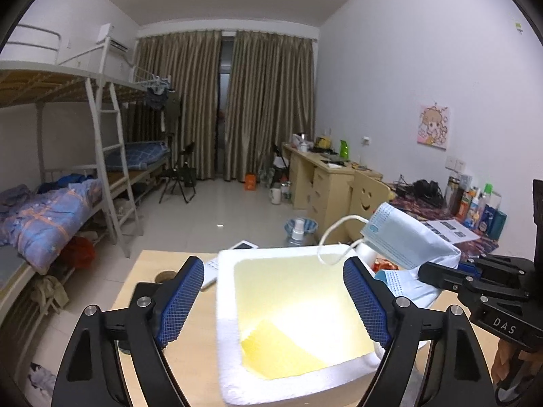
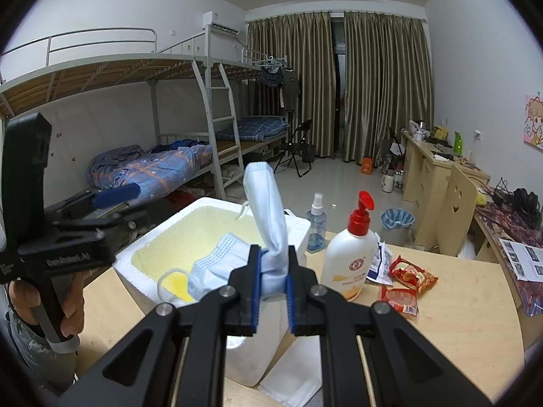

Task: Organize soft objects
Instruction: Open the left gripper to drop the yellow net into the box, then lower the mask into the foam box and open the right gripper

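Clearly the light-blue pleated paper face masks point(image 2: 268, 217) are the soft things in hand: the right gripper point(image 2: 274, 273) pinches one of them at its bunched lower end, so the rest stands up limp above the pads. A second mask point(image 2: 212, 264) drapes over the near rim of the white foam box with the yellowish inside point(image 2: 142, 254), its ear loop hanging into the box. These masks should be nearly weightless, floppy and easily crumpled; a grip on the folded body looks safer than one on the thin elastic loops, which could snag on the rim. The left gripper point(image 1: 275, 300) hangs over the box with its blue pads spread wide and nothing between them.

On the pale wooden table point(image 2: 468, 302) beside the box stand a white pump bottle with a red top point(image 2: 349, 251) and a small clear spray bottle point(image 2: 316, 224); red snack packets point(image 2: 407, 279) lie just beyond. They crowd the box's right side, so a swing that way could topple them.
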